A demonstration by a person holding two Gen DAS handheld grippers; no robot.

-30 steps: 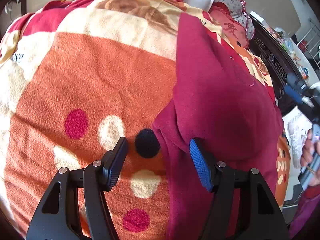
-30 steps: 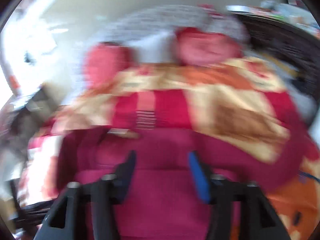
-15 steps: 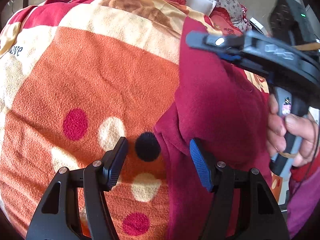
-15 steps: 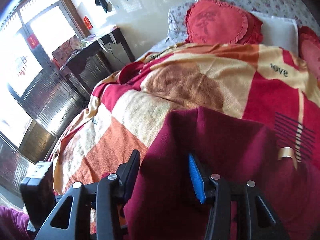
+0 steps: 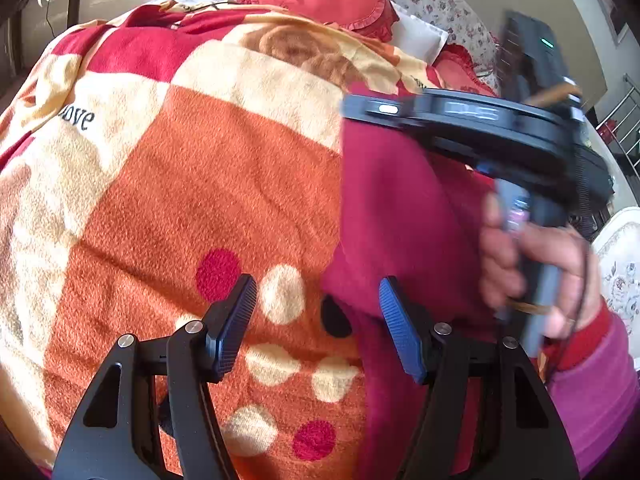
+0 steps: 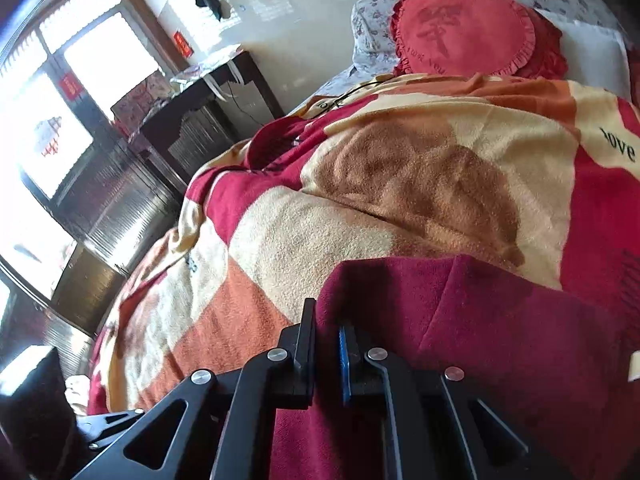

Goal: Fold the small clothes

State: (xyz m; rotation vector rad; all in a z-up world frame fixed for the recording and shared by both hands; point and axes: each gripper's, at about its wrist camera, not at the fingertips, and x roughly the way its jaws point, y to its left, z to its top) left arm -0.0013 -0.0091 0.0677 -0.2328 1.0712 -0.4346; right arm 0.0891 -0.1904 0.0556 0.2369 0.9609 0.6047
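A dark red fleece garment (image 5: 400,208) lies on the patterned blanket (image 5: 208,184), on the right of the left wrist view. My left gripper (image 5: 318,320) is open, its jaws either side of the garment's near left edge, just above it. My right gripper (image 6: 326,340) is shut on the garment's (image 6: 500,340) left edge. The right gripper also shows in the left wrist view (image 5: 472,128), held by a hand over the garment's far part.
The blanket (image 6: 360,216) covers a bed. A red heart cushion (image 6: 468,32) and floral pillows lie at the head. A dark wooden side table (image 6: 200,120) and windows stand beyond the bed's left side.
My right gripper came in over the garment and closed on its left edge. My left gripper stayed open and shifted slightly.
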